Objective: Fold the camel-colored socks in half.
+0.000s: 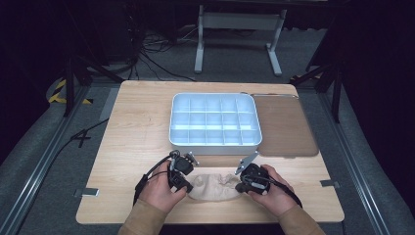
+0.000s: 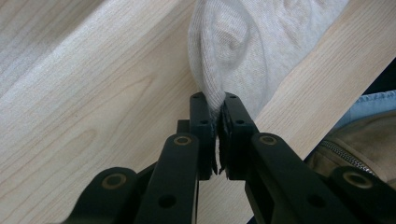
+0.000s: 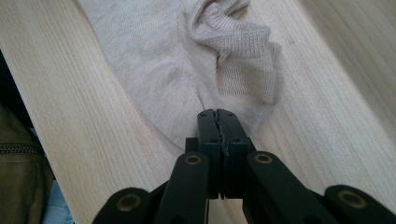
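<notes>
Gripped the crumpled beige knitted sock (image 1: 214, 186) on the pale wooden bench (image 1: 132, 132) at both ends: left claw (image 1: 186, 188) clenched on one edge, right claw (image 1: 240, 187) on the other, hands low, facing inward.

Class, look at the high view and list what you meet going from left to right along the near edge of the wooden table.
Left gripper, jaws shut on the sock → crumpled beige knitted sock → right gripper, jaws shut at the sock's other end → small grey metal bracket by the table's right edge.
</notes>
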`<action>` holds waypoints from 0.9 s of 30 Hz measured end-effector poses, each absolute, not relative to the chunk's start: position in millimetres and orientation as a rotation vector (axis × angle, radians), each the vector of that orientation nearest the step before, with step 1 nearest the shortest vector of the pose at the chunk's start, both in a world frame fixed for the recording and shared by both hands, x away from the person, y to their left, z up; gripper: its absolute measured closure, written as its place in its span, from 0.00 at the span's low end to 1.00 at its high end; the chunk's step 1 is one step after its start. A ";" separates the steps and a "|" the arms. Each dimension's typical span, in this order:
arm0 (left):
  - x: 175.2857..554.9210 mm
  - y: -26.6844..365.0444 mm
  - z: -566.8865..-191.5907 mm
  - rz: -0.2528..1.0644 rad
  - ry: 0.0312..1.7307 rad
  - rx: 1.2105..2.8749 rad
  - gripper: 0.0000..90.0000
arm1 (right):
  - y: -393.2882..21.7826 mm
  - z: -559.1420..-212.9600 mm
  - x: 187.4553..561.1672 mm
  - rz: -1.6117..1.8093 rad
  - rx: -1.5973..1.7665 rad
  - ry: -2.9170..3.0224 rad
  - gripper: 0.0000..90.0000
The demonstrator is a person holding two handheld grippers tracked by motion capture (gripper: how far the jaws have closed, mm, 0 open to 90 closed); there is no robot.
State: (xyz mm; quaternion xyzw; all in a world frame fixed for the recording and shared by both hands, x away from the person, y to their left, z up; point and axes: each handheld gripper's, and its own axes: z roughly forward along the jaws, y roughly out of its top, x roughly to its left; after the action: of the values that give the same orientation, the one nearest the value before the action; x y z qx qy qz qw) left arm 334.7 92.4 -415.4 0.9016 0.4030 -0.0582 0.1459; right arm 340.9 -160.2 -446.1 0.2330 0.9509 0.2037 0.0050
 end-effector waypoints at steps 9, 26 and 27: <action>334.5 87.8 -406.1 -0.193 1.115 2.580 0.95 | -159.1 -446.6 338.4 0.632 0.714 2.968 1.00; 339.0 62.2 -392.2 -0.197 0.992 2.556 0.95 | -158.3 -446.8 337.3 0.622 0.713 2.960 1.00; 339.9 59.2 -391.4 -0.194 0.985 2.559 0.95 | -157.7 -446.7 336.5 0.614 0.710 2.956 1.00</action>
State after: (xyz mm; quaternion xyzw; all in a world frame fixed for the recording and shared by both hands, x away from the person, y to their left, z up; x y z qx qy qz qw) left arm 339.9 59.2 -391.4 0.9130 0.3514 -0.0692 0.1953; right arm 336.5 -157.7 -446.7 0.2288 0.9529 0.1980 0.0201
